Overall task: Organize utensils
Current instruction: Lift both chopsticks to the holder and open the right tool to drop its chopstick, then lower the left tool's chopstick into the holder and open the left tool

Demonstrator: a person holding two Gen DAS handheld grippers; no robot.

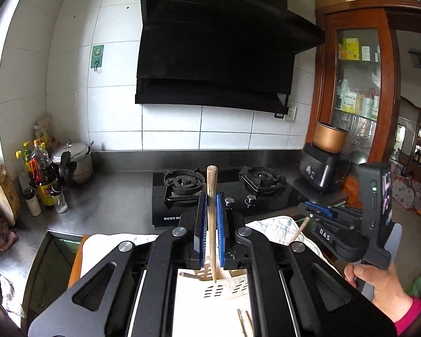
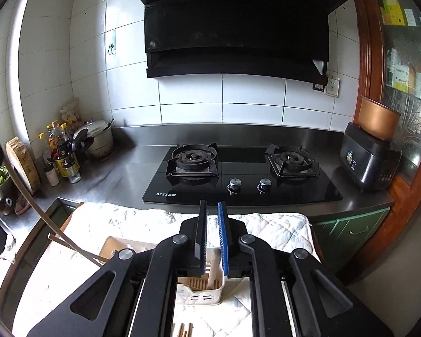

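Note:
My left gripper [image 1: 212, 196] is shut on a wooden chopstick [image 1: 211, 179] that stands upright between the blue pads. Its lower end hangs over the cream slotted utensil holder [image 1: 213, 289]. At the right of the left wrist view, a hand holds my right gripper [image 1: 308, 214], shut on another chopstick [image 1: 297, 233] that slants down from its tips. In the right wrist view the right gripper [image 2: 212, 205] stands above the holder [image 2: 199, 297]. A pale stick [image 2: 212, 276] runs down between its pads into the holder. Loose chopsticks [image 1: 244, 323] [image 2: 182, 330] lie on the cloth below.
A white quilted cloth [image 2: 126, 219] covers the near surface, with a tan board [image 2: 112, 247] on it. Beyond are the black gas hob [image 2: 238, 168], bottles [image 2: 61, 151], a pot [image 2: 98, 137] at the left and a black cooker [image 2: 367, 163] at the right. A long thin stick [image 2: 28, 196] crosses the left.

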